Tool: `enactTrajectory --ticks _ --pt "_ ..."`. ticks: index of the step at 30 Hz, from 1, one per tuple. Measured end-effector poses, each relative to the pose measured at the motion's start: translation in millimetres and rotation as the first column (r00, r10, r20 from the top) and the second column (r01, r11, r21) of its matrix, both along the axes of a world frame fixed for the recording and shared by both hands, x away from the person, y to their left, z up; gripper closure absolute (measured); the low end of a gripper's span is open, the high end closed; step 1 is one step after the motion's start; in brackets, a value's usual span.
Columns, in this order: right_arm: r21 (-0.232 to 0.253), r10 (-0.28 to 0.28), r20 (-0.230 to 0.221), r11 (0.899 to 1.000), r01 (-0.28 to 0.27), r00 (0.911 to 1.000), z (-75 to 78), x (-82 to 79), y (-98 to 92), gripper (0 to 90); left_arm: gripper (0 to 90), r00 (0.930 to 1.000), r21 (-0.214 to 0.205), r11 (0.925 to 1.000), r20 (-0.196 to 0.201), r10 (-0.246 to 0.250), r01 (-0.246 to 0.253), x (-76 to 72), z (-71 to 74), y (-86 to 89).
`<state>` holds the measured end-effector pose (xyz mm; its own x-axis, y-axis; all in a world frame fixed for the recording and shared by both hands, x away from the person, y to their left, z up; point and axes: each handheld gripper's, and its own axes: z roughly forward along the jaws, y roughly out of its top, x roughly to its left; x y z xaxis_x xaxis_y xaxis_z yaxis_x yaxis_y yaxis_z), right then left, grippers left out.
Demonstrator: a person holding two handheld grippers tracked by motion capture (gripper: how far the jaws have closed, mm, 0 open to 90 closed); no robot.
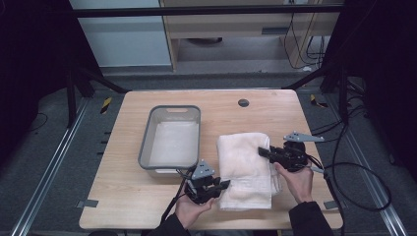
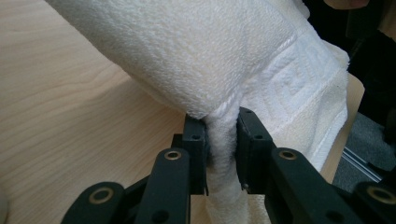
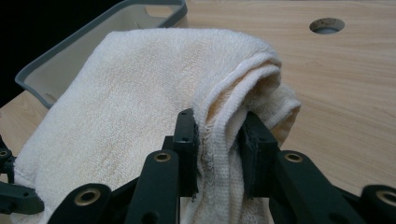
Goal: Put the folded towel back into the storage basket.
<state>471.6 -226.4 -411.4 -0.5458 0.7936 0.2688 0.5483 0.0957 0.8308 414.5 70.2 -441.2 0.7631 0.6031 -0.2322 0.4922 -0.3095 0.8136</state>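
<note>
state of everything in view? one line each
towel: folded, gripped at two edges, part lifted off the table
left gripper: shut on towel's near-left edge
right gripper: shut on towel's right edge
grey bin: upright, a white sheet or liner on its floor
table: towel and bin on it

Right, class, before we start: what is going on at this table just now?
A person holds a claw in each hand and has gripped a folded cream towel from both sides. The left claw is shut on the near edge of the towel; the right claw is shut on its right-hand edge. The towel is on the wooden table, its gripped edges bunched. Beside it, to the left, stands a grey bin, open at the top.
</note>
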Motion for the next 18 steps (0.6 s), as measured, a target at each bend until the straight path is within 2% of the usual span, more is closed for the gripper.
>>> enactTrajectory --ticks 10,18 --pt "0.014 -0.009 0.054 1.0 0.008 0.9985 16.4 -0.8 6.5 71.4 75.3 0.9991 -0.021 0.9995 0.035 0.024 -0.023 0.2 14.9 7.6" --pt "0.027 -0.018 0.072 1.0 0.016 0.9972 24.3 -1.0 9.3 71.5 75.5 0.9979 -0.045 0.9985 0.055 0.035 -0.032 1.5 24.1 12.4"
